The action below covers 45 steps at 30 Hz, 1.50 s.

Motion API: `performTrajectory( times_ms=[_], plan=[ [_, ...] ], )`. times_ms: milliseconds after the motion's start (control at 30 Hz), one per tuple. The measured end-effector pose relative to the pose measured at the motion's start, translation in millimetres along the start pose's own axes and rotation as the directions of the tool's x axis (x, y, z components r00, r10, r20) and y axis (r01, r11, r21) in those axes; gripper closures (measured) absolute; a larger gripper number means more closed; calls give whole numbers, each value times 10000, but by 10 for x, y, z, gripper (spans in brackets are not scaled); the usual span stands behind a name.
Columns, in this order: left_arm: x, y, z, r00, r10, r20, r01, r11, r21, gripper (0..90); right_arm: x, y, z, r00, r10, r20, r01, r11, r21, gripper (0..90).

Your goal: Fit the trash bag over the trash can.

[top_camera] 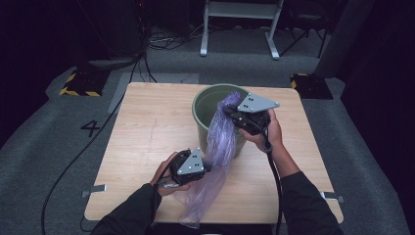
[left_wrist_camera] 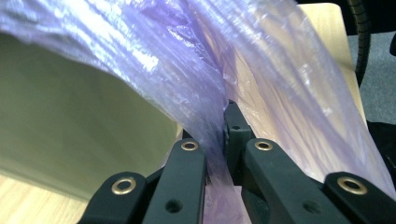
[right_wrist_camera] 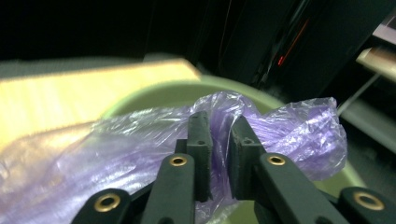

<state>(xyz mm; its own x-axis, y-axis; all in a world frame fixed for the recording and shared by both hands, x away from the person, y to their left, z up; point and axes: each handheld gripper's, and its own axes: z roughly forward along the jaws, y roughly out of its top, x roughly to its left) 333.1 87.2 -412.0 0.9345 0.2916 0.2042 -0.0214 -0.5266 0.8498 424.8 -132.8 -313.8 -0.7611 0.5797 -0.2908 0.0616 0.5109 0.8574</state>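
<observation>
On the wooden table the green bin serves as the marker for everything else. Nearest the person and to the bin's left, the left gripper sits low over the tabletop in the person's left hand, its grey plate facing up. Its jaws are clamped tight on the purple plastic bag; in the left gripper view the film is pinched into a narrow pleat between the two black pads, with the bin's pale green wall just behind it on one side. From that pinch the bag runs two ways: its loose tail trails away from the bin toward the table's near edge and hangs a little over it, while the rest stretches up, gathered into a twisted rope, across the front of the bin to its rim. There, at the bin's right side and above its mouth, the right gripper is held in the right hand. In the right gripper view the bag's crumpled top end bunches between and around the pads, which stand a little apart with film in the gap; I cannot tell whether they are actually pressing it. The bin's rim curves behind that bunch.
</observation>
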Motion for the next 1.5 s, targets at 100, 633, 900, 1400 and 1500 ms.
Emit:
performTrajectory(
  times_ms=[100, 633, 900, 1400, 1500],
  plan=[
    [-2, 23, -27, 10000, -52, -10, 52, 9998, -207, 885, -19, -2, 59, 10000, 75, -4, -75, 9959, 896, 643],
    [79, 92, -219, 9974, -420, -588, 366, 9952, -909, 889, 60, 9, 72, 9986, -299, -445, 379, 9804, 1935, 445],
    [126, 128, -202, 9955, -666, -679, 608, 9946, -840, 891, -11, 33, -145, 9993, 317, -182, -299, 9954, 914, 328],
    [241, 233, -163, 9924, -966, -761, 890, 9912, -976, 892, 174, -2, -592, 9869, 262, -1595, -346, 9982, -500, 316],
    [250, 258, -175, 9927, -940, -756, 856, 9905, -1076, 892, 192, 7, -585, 9986, -134, -518, 127, 9998, -133, 349]
  ],
)
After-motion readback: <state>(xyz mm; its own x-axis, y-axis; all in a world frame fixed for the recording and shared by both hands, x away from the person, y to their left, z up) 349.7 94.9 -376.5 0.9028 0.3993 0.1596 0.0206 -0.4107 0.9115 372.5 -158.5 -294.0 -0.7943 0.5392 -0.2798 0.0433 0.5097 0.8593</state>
